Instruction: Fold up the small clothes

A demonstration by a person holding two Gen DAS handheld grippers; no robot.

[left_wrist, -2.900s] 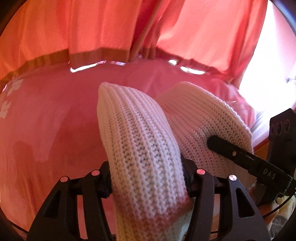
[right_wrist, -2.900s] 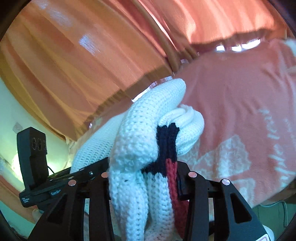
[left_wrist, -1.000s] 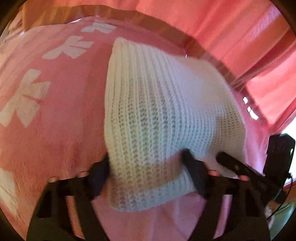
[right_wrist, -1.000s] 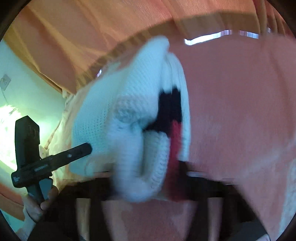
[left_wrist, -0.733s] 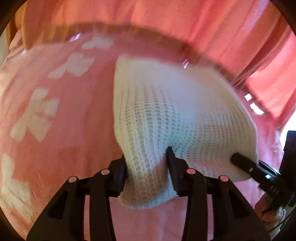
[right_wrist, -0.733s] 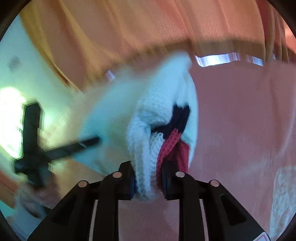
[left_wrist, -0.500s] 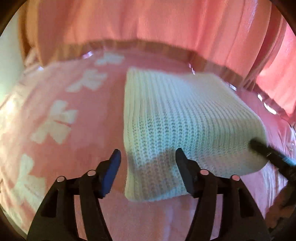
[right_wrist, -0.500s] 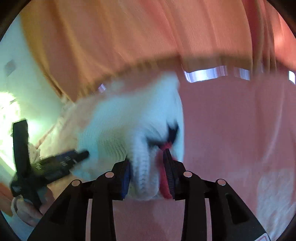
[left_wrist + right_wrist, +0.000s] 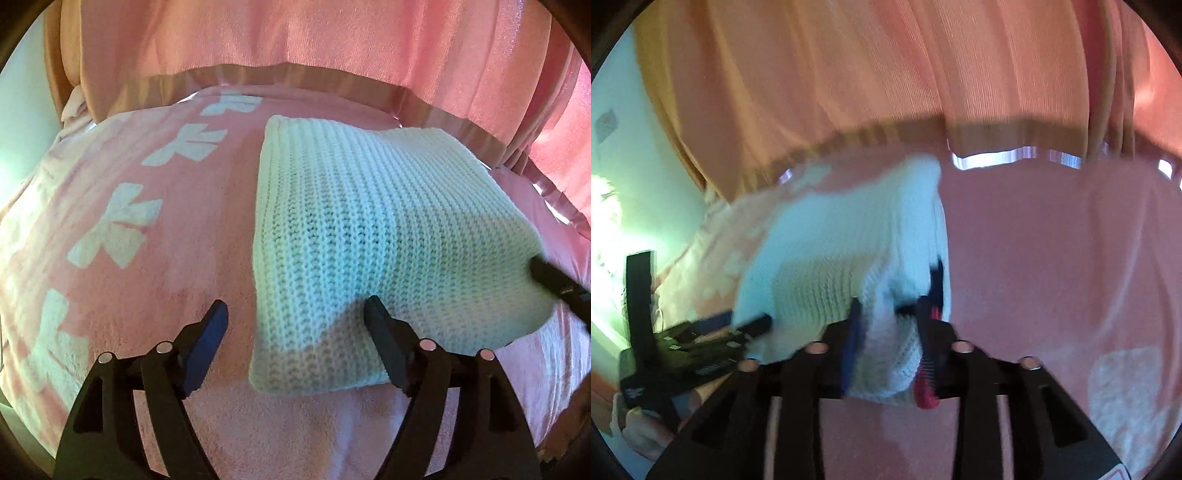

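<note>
1. The white knit sweater (image 9: 369,229) lies folded on the pink blanket (image 9: 110,229), centre-right of the left view.
2. The left gripper (image 9: 295,314) has just been opening; its jaws stand wide, off the knit.
3. The right gripper (image 9: 890,314) has also been opening, its jaws flanking the sweater's corner; contact is blurred.

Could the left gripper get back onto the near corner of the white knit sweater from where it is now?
Probably yes. The left gripper, whose jaws have just been opening, straddles the white knit sweater's near-left corner with nothing between; the sweater lies flat on the pink blanket.
</note>
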